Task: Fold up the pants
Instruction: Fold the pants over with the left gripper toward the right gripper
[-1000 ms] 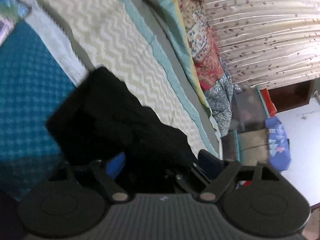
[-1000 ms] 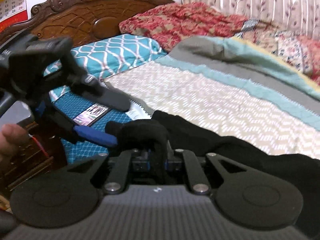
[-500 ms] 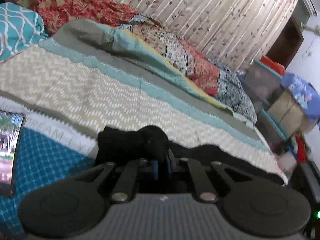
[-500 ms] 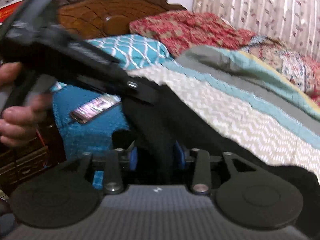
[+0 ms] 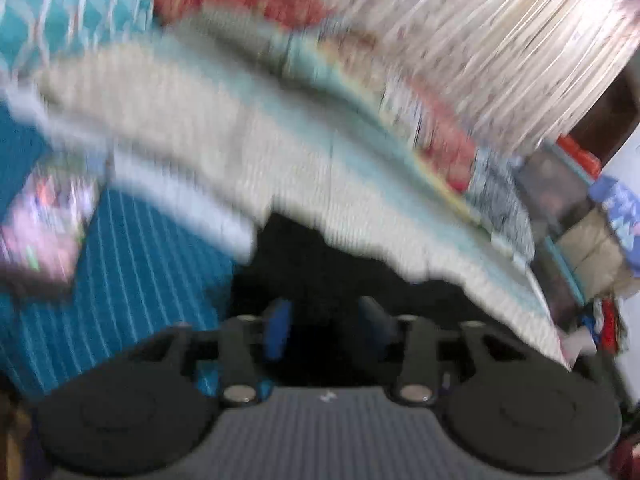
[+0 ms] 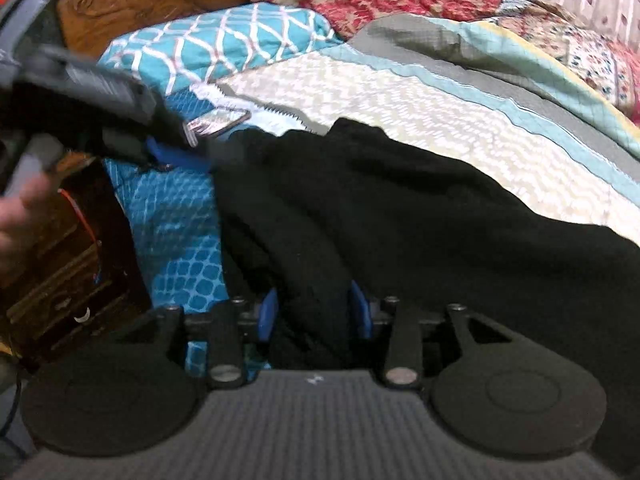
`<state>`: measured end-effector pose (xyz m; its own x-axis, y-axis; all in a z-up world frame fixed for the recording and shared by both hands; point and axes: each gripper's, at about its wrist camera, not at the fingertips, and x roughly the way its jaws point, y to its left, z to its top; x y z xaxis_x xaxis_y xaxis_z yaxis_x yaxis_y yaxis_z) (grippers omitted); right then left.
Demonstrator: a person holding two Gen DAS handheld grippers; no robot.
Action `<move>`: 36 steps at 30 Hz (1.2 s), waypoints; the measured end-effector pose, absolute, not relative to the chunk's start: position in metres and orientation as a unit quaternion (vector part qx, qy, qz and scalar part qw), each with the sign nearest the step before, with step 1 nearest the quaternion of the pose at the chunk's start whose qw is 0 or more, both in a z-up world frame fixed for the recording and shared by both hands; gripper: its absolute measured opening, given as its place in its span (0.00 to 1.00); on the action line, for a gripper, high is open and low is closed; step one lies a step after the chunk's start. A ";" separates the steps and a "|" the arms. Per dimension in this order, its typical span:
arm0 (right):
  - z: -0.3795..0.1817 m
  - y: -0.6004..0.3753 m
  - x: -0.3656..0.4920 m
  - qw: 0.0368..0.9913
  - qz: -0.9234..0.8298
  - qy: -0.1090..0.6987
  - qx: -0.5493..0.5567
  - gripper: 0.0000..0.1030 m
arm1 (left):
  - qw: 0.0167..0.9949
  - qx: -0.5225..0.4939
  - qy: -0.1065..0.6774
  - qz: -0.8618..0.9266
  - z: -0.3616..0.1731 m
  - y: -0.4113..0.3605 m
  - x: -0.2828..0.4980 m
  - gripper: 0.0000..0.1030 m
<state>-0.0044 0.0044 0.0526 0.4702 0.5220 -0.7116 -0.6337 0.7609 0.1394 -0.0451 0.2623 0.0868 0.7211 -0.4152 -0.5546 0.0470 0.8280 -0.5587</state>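
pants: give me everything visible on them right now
The pants are black, soft-looking cloth, lying crumpled in loose folds across the bed, over the chevron cover and the teal sheet. No seams, waistband or cuffs can be made out. A fold runs between the blue pads of the right gripper; a grip is not clear. The left gripper sits at their near edge, blurred.

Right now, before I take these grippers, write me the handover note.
Left gripper: jaws apart, just been opening, black pants between them; view blurred.
Right gripper: jaws apart, just been opening, a pants fold between them, apparently unpinched.
Pants lie bunched on the bedspread, near the phone.
Done: no tidy fold visible.
Left: regrip, flatten, fold.
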 end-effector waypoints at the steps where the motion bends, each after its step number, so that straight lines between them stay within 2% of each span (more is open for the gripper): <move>1: 0.051 0.003 -0.005 0.853 0.337 0.392 -0.066 0.44 | 0.897 -0.260 0.335 -0.123 0.096 0.267 -0.041 0.51; 3: 0.045 0.003 -0.005 0.852 0.333 0.400 -0.057 0.44 | 0.898 -0.252 0.341 -0.116 0.104 0.269 -0.022 0.52; 5: 0.041 0.003 -0.005 0.852 0.328 0.407 -0.041 0.45 | 0.895 -0.227 0.363 -0.124 0.101 0.259 0.002 0.69; 6: 0.040 0.003 -0.005 0.851 0.326 0.409 -0.034 0.45 | 0.894 -0.210 0.374 -0.130 0.097 0.252 0.014 0.71; 7: 0.038 0.002 -0.006 0.851 0.325 0.412 -0.027 0.46 | 0.890 -0.197 0.389 -0.130 0.090 0.242 0.027 0.68; 9: 0.036 -0.001 -0.006 0.850 0.324 0.414 -0.015 0.46 | 0.864 -0.210 0.423 -0.176 0.075 0.226 0.045 0.48; 10: 0.035 -0.002 -0.006 0.850 0.323 0.415 -0.010 0.46 | 0.846 -0.229 0.433 -0.211 0.070 0.218 0.049 0.30; 11: 0.034 -0.005 -0.006 0.850 0.324 0.416 -0.006 0.46 | 0.835 -0.244 0.436 -0.232 0.066 0.210 0.051 0.22; 14: 0.034 -0.007 -0.007 0.849 0.325 0.416 -0.003 0.46 | 0.835 -0.222 0.440 -0.246 0.056 0.185 0.054 0.11; 15: 0.034 -0.007 -0.007 0.849 0.325 0.417 -0.001 0.46 | 0.843 -0.195 0.449 -0.221 0.051 0.177 0.057 0.09; 16: 0.034 -0.007 -0.006 0.849 0.325 0.417 0.003 0.46 | 0.854 -0.165 0.458 -0.183 0.044 0.175 0.060 0.03; 17: 0.034 -0.010 -0.006 0.848 0.326 0.418 0.007 0.46 | 0.863 -0.135 0.468 -0.137 0.035 0.176 0.065 0.06; 21: 0.035 -0.014 -0.007 0.849 0.325 0.416 0.018 0.46 | 0.851 -0.216 0.468 -0.106 0.019 0.197 0.069 0.06; 26: 0.055 -0.048 -0.014 0.860 0.319 0.395 0.056 0.47 | 0.881 -0.136 0.447 -0.079 0.033 0.168 0.055 0.06; 29: 0.070 -0.100 -0.025 0.888 0.268 0.362 0.090 0.47 | 0.877 -0.141 0.452 -0.078 0.049 0.170 0.048 0.05; 30: 0.073 -0.123 -0.030 0.897 0.241 0.355 0.110 0.47 | 0.878 -0.139 0.452 -0.078 0.054 0.168 0.044 0.07; 32: 0.076 -0.179 -0.044 0.914 0.167 0.337 0.154 0.47 | 0.882 -0.133 0.444 -0.081 0.064 0.165 0.037 0.18; 36: 0.084 -0.298 -0.095 0.938 -0.017 0.277 0.208 0.47 | 0.887 -0.139 0.428 -0.101 0.083 0.151 0.013 0.22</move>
<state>-0.0948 -0.2977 0.0838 0.8459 0.0837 -0.5267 0.1468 0.9129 0.3808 0.0133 0.1507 0.0830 0.6124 -0.2985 -0.7320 0.0597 0.9408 -0.3337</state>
